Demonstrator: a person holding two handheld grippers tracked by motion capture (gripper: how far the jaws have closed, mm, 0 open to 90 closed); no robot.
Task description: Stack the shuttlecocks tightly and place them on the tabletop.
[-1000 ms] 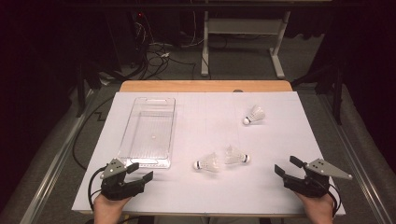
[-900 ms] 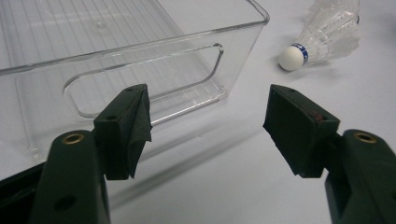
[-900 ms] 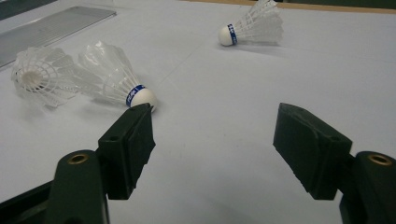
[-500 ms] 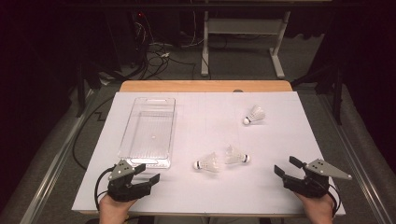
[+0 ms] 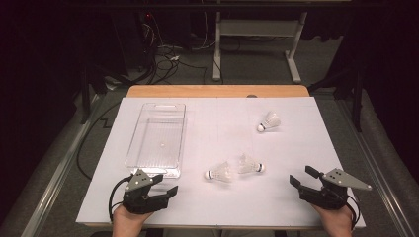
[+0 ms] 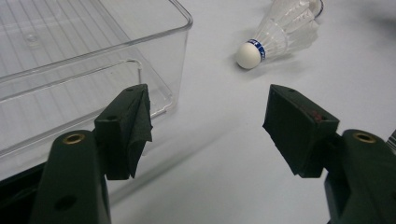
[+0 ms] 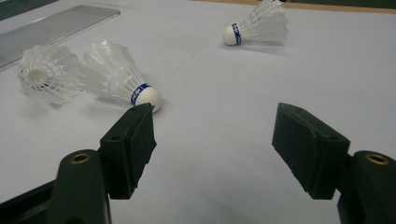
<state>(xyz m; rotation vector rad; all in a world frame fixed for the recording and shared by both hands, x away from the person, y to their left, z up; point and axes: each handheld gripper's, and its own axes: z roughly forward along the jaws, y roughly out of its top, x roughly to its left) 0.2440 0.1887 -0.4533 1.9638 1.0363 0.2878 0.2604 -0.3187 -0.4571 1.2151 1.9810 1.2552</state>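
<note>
Three white shuttlecocks lie on the white table top. Two rest together near the front middle, one (image 5: 220,173) with its cork to the left and the other (image 5: 249,164) with its cork to the right. The third (image 5: 269,121) lies further back on the right. My left gripper (image 5: 165,184) stands open at the front left, just before the clear tray (image 5: 129,160), empty. In the left gripper view the open gripper (image 6: 208,100) faces a shuttlecock (image 6: 280,32) beside the tray's corner (image 6: 184,18). My right gripper (image 5: 302,176) is open and empty at the front right. In the right gripper view, the gripper (image 7: 215,112) faces the pair (image 7: 121,77).
The clear tray holds nothing. The wooden table edge (image 5: 217,91) runs along the back beyond the white sheet. Cables and a desk frame (image 5: 257,44) sit on the dark floor behind. The far shuttlecock (image 7: 259,23) lies beyond the right gripper.
My left gripper has slid a little to the right along the front edge, toward the pair of shuttlecocks, jaws still open. The right gripper and the shuttlecocks have not moved.
</note>
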